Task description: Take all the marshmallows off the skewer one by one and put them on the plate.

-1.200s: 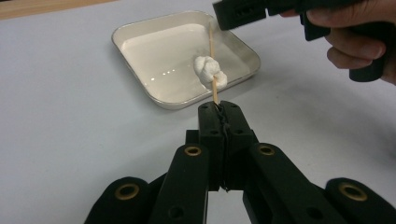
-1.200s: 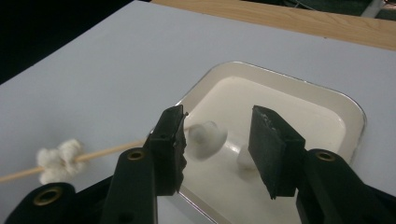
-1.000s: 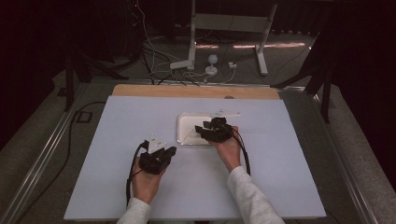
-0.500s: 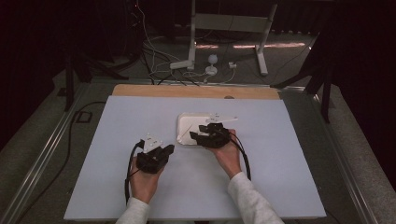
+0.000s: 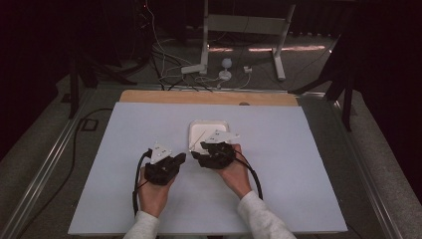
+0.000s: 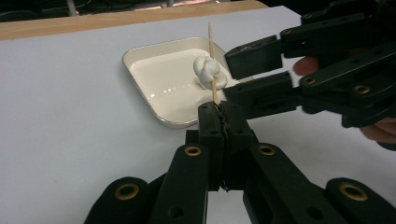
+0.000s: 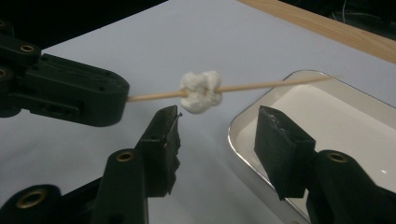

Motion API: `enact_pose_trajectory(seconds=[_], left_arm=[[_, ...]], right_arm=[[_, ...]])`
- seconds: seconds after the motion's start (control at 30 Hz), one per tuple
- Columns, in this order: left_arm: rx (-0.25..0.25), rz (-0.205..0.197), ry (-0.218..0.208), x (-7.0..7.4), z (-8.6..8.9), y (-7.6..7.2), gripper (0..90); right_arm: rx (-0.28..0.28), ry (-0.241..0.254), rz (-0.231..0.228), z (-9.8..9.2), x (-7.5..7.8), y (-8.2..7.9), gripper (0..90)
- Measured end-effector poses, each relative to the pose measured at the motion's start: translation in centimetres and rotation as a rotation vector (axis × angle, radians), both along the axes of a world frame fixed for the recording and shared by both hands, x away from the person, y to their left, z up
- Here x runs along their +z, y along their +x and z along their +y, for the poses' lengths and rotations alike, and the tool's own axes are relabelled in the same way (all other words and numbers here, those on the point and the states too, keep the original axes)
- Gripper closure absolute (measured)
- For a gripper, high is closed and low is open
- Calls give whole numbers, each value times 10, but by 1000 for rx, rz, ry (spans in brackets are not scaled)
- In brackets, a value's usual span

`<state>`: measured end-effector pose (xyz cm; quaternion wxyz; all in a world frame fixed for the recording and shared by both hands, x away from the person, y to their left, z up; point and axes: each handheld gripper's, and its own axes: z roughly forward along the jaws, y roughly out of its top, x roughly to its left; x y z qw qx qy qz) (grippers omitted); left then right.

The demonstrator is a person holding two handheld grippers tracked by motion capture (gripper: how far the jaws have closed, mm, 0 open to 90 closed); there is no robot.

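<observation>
Left gripper [image 6: 219,109]: jaws pressed together on the lower end of a wooden skewer [image 6: 212,70], which is pinched firmly and carries a white marshmallow [image 6: 210,72] about mid-length. Right gripper [image 7: 217,128]: jaws spread, nothing pinched; marshmallow [image 7: 201,91] seen just above and beyond the gap, not touched by either pad. Skewer tip is held over the white tray [image 7: 261,140] on the pale blue table [image 5: 278,184].

Step judged: marshmallow to be gripped and slid along or off the skewer. Done well if the skewer is kept still by the left, right jaws are centred on the marshmallow before closing, pressure is kept light (soft item, prob. squashes), and pull is made along the skewer axis, not across it.

Pose, high view: both hands [image 5: 152,191] low, near the table's front-centre, grippers angled inward, tips close together at the tray's near edge; right gripper [image 5: 211,154] beside left.
</observation>
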<state>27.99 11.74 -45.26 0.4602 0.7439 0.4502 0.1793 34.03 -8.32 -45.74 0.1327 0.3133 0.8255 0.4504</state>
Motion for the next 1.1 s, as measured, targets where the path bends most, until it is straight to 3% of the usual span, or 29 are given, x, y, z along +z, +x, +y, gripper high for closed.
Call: enact_pose_trajectory(seconds=[0.13,0.33,0.47,0.7,0.87,0.97,1.1], left_arm=[[-8,-3,-1,0,-2,-1,899],[-13,-6,6,1,-3,-1,900],[-12,-8,9,1,-4,-2,900],[-9,-7,13,1,-5,-2,900],[-4,-11,8,2,-4,-2,900],[4,-19,3,2,-2,-3,900],[16,-18,4,1,-1,-2,900]], right_arm=[[0,-7,-9,3,0,-1,548],[-12,0,-14,4,1,-2,681],[-32,13,0,5,1,-1,768],[-68,58,33,7,1,1,824],[-78,88,48,7,1,1,825],[-69,126,89,2,1,2,726],[-54,177,123,-3,3,1,660]])
